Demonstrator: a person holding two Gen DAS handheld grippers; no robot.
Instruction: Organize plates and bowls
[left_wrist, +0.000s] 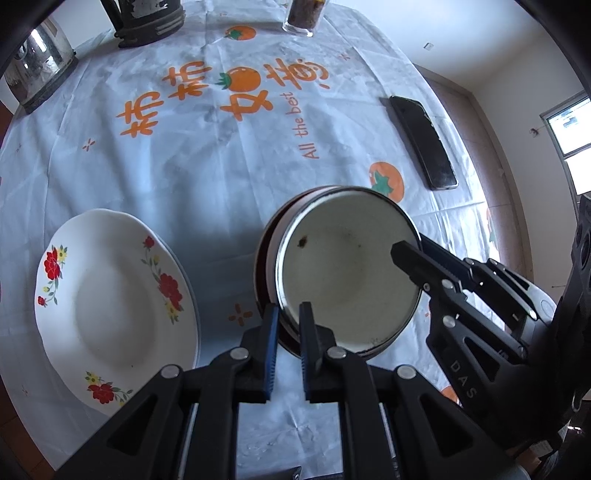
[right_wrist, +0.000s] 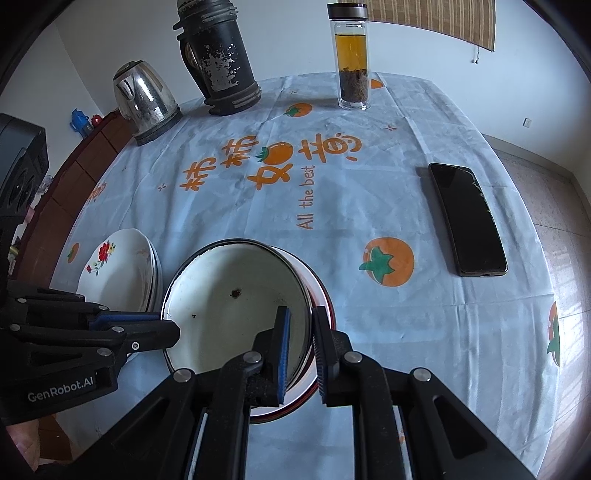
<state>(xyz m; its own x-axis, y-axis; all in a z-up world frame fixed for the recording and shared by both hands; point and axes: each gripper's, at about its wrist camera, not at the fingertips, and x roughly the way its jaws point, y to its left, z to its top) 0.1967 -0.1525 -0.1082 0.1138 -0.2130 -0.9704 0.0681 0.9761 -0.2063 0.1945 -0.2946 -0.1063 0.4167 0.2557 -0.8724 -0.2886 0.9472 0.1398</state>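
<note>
1. Where the left wrist view looks down on the table, a white enamel bowl (left_wrist: 347, 269) with a dark rim and a few brown specks inside sits tilted, its mouth turned up and toward the near side, nested in a second, red-edged bowl (left_wrist: 266, 266) beneath it.
2. The left gripper (left_wrist: 287, 321) pinches the near-left rim of the enamel bowl, one blue-padded finger inside and one outside.
3. The right gripper (left_wrist: 413, 254) grips the right rim in the same way.
4. To the left lies a white plate (left_wrist: 114, 302) with red flower prints, flat on the persimmon-print tablecloth (left_wrist: 192, 147); one phone (left_wrist: 424, 142) lies far right.
5. In the right wrist view, the enamel bowl (right_wrist: 236, 306) is near centre, tipped toward the near left above the red-edged bowl (right_wrist: 325, 295).
6. The right gripper (right_wrist: 301, 332) clamps the bowl's right wall between its fingers; the left gripper (right_wrist: 162, 325) holds the left rim.
7. The flowered plate (right_wrist: 118, 269) tops a stack whose edges show at its right; I cannot count them.
8. Along the far edge stand one kettle (right_wrist: 144, 99), one dark thermos (right_wrist: 221, 62) and one glass tea bottle (right_wrist: 352, 59); one phone (right_wrist: 469, 221) lies right.
</note>
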